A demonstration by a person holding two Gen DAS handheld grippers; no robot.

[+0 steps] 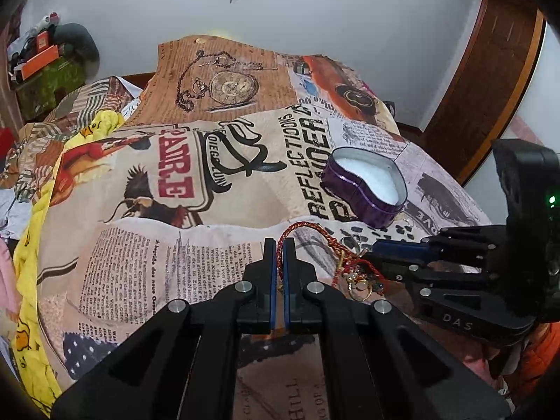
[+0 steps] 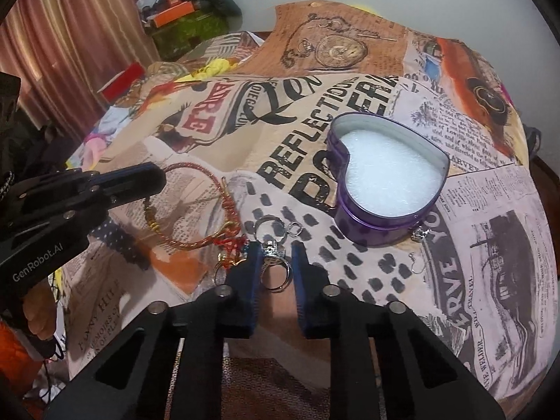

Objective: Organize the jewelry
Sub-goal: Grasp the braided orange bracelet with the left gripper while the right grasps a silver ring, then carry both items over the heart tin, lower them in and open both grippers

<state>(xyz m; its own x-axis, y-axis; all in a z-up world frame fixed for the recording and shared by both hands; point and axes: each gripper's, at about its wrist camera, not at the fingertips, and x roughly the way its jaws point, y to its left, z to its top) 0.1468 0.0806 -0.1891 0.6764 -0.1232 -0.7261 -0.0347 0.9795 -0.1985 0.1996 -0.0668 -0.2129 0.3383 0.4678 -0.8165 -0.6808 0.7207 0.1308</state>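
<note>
A red-and-gold braided bracelet (image 2: pixel 196 206) lies on the printed bedspread. My left gripper (image 1: pixel 279 245) is shut on the bracelet's cord (image 1: pixel 308 225); it shows from the side in the right wrist view (image 2: pixel 154 180). A purple heart-shaped tin (image 2: pixel 385 182) with white foam inside stands open to the right, also in the left wrist view (image 1: pixel 364 189). My right gripper (image 2: pixel 274 250) is open, its jaws on either side of silver rings (image 2: pixel 276 266). A small silver ring (image 2: pixel 294 228), a charm (image 2: pixel 420 233) and an earring hook (image 2: pixel 416 262) lie near the tin.
The newspaper-print bedspread (image 2: pixel 472 210) covers a rounded bed. Yellow cloth (image 1: pixel 35 245) bunches at the left. A green box with orange items (image 2: pixel 185 24) sits far back by a pink curtain (image 2: pixel 70 35). A wooden door frame (image 1: pixel 490 87) stands at right.
</note>
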